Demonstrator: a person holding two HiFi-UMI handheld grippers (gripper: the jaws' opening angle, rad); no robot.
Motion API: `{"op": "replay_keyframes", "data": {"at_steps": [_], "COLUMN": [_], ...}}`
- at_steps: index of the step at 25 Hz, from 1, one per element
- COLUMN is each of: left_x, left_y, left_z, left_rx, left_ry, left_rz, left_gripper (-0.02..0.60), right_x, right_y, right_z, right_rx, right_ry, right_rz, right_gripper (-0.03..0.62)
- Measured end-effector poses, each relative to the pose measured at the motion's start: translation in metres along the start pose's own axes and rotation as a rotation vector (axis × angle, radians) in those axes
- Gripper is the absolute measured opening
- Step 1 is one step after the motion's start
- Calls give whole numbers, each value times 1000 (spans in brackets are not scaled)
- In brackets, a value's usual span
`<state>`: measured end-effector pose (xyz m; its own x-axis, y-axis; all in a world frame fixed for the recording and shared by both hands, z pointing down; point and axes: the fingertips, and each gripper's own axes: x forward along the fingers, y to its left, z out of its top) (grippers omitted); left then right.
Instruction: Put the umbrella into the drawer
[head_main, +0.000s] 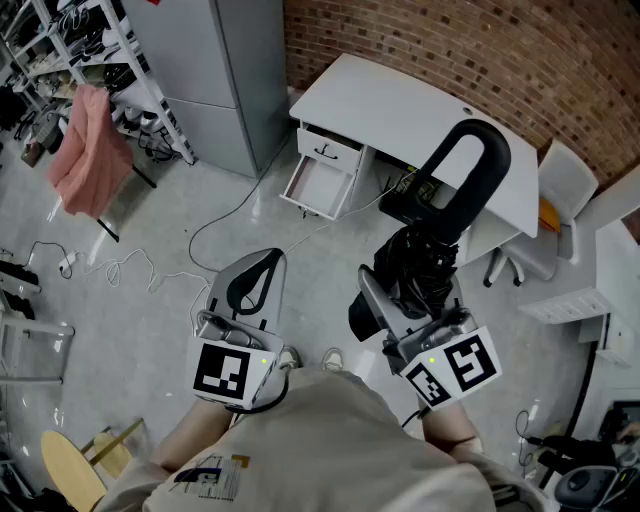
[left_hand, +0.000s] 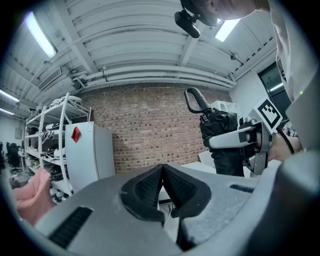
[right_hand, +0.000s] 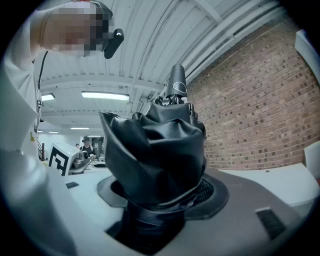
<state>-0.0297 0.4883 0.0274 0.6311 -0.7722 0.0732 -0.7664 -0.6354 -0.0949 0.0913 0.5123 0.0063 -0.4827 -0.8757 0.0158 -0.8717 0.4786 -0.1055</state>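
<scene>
grey floor (head_main: 215, 205) separates open drawer (head_main: 318, 186) from umbrella (head_main: 428, 248) in right tool (head_main: 412, 302).

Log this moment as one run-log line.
right gripper: shut on umbrella | left gripper: shut, empty | drawer: open, at white desk | umbrella: not yet in drawer

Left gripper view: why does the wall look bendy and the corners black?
Left gripper view: a wide lens curves the brick wall and blacks the corners; the ceiling lamp glares. Right gripper view: same lens, so the close umbrella looms huge.
</scene>
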Motion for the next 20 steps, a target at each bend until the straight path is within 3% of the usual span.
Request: {"op": "replay_keyframes", "data": {"at_steps": [20], "left_x": [11], "left_y": [-29], "left_z": [0], "left_rx": [41], "left_ry": [20], "left_rz": [4], "left_gripper": [8], "right_x": [-24], "right_y": [-21], "right_z": [-5], "right_rx": [14], "right_ry": [24], "right_rz": [36], "right_gripper": [272]}}
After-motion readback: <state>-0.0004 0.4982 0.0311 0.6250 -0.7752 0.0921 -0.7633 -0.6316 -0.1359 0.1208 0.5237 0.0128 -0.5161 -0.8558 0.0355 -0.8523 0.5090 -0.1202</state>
